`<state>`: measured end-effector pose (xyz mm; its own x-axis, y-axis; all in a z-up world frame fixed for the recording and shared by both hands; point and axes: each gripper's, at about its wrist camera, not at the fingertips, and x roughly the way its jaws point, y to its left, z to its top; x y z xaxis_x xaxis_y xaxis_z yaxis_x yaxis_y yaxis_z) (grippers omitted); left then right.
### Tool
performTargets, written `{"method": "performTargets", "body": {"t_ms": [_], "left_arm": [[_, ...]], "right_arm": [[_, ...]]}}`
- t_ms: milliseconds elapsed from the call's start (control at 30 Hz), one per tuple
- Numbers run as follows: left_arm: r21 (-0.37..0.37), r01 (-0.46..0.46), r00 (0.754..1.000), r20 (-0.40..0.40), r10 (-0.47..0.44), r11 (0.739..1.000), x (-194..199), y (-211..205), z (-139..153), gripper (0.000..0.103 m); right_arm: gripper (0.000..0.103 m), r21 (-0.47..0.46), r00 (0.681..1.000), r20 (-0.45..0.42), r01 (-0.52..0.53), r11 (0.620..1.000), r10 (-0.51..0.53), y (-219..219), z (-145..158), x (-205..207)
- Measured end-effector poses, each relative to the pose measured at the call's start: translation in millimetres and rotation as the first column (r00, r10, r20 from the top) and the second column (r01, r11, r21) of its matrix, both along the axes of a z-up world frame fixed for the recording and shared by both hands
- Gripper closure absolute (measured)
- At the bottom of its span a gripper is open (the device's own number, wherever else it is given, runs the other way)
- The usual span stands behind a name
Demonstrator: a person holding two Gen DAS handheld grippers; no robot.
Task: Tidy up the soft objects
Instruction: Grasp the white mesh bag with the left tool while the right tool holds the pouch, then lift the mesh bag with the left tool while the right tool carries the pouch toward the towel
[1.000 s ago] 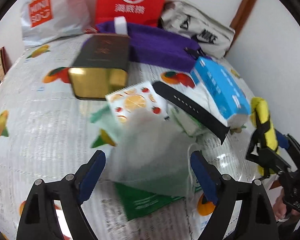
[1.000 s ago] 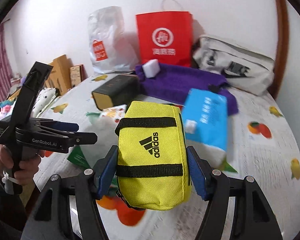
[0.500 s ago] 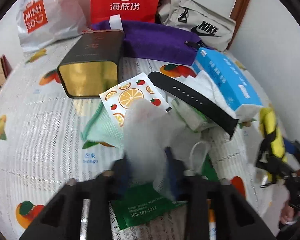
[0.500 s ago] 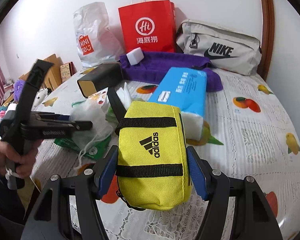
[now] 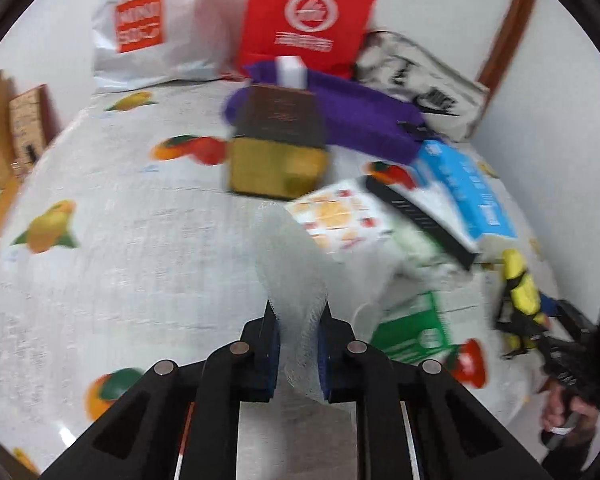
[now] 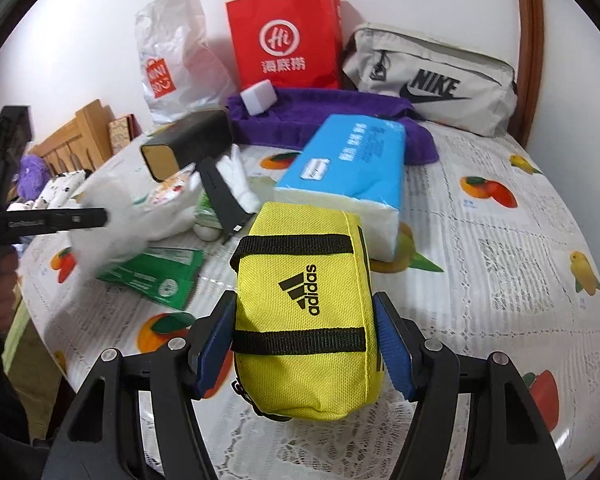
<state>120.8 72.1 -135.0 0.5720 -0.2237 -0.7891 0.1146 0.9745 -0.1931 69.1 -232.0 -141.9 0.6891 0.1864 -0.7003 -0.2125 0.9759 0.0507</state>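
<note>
A white mesh cloth (image 5: 292, 280) is being pinched between the narrowed jaws of the left gripper (image 5: 298, 354), its loose end rising in front of the camera above the fruit-printed tablecloth (image 5: 120, 240). In the right wrist view the same cloth (image 6: 112, 216) is being held off the table, just above a green packet (image 6: 156, 270) — the view there is blurred.

A yellow Adidas pouch (image 6: 304, 312) is being clamped at its sides by the right gripper (image 6: 304, 344), whose jaws are spread to the pouch's width; the pouch is being carried over the near edge of the table. Just behind it a blue tissue pack (image 6: 352, 168) is lying flat, with a purple towel (image 6: 332, 116) further back and a small white block (image 6: 259, 97) resting on the towel.

To the left of the tissue pack a black-and-gold box (image 6: 186, 148) is lying on its side, and a black strap (image 6: 222, 200) is propped over a fruit-printed sachet (image 5: 336, 216) and other small packets. Against the wall a white Miniso bag (image 6: 172, 64), a red paper bag (image 6: 284, 40) and a grey Nike bag (image 6: 432, 80) are being kept in a row.
</note>
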Motion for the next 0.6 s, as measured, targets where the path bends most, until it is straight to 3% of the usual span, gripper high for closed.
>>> {"method": "performTargets", "body": {"t_ms": [233, 600], "left_arm": [[-0.015, -0.071, 0.996, -0.058, 0.070, 0.997, 8, 24, -29, 0.088], [-0.057, -0.069, 0.997, -0.031, 0.067, 0.996, 9, 23, -12, 0.088]], "right_arm": [[0.037, 0.013, 0.997, -0.057, 0.053, 0.999, -0.052, -10, -15, 10], [0.038, 0.013, 0.999, -0.039, -0.006, 1.000, 0.007, 0, 1, 4]]}}
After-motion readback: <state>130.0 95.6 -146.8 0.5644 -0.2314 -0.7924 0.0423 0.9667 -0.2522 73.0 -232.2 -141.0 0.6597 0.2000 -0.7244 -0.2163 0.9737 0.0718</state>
